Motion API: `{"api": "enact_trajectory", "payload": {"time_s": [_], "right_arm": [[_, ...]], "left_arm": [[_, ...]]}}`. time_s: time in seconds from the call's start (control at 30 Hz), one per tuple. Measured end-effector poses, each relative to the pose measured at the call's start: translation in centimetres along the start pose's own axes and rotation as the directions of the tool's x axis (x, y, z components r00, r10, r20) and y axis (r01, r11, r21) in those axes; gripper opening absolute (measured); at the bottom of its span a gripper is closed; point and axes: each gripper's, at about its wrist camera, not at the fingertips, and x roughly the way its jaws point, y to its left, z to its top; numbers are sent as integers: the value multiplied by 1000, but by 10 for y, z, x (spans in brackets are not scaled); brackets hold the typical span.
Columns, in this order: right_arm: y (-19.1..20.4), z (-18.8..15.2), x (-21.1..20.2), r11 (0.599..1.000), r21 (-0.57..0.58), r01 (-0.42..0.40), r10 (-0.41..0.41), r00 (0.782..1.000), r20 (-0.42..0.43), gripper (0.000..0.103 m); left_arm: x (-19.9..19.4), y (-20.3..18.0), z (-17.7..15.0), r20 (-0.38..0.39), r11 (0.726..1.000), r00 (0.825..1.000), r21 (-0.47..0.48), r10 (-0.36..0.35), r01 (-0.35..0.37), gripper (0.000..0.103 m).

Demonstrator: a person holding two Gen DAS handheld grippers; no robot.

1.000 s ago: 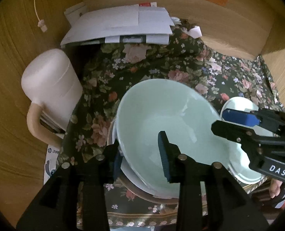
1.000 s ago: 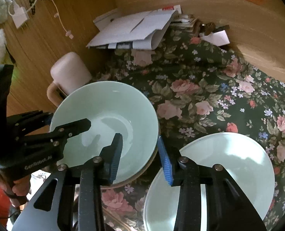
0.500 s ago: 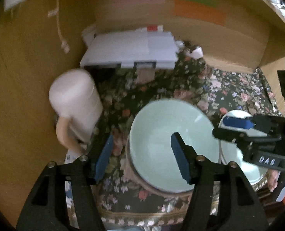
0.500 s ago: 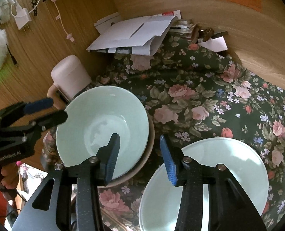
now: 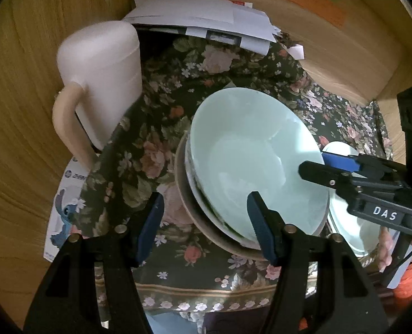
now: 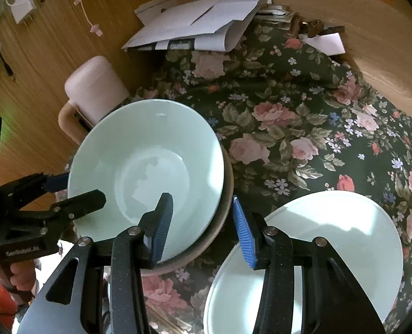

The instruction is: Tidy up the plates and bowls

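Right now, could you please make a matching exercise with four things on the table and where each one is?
Things:
1. mint bowl
2. pink jug
3. white papers
4. pale plate

Places:
A. at the back, against the wooden wall
B. near right, alone on the floral cloth
C. stacked on other dishes
D. left of the stack

Pairs: 1-C, 2-D, 3-A, 4-B

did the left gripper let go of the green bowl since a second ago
Yes. The left gripper has just been opening; its fingers now stand apart, clear of the green bowl, which rests on the stacked plates beside the pink jug.
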Motion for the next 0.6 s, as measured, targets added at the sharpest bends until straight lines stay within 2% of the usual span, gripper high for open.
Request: {"api": "enact_trajectory", "payload": {"time_s": [0.07,0.2,0.37,0.6], "right_arm": [[-1,0,4,1000,1,-3,3,1000,-11,42],[-1,2,17,1000,9,-29,30,998,-55,44],[1,3,29,1000,0,-24,24,997,-72,44],[6,2,32,1000,-16,4,-4,999,-42,41]], "left_arm": [[4,1,1,-8,1000,1000,-13,-11,11,61],[13,2,3,-30,998,998,-39,-52,51,49],[18,-1,3,-25,999,999,-25,-37,37,49],[20,-2,3,-12,1000,1000,-23,-22,22,49]]}}
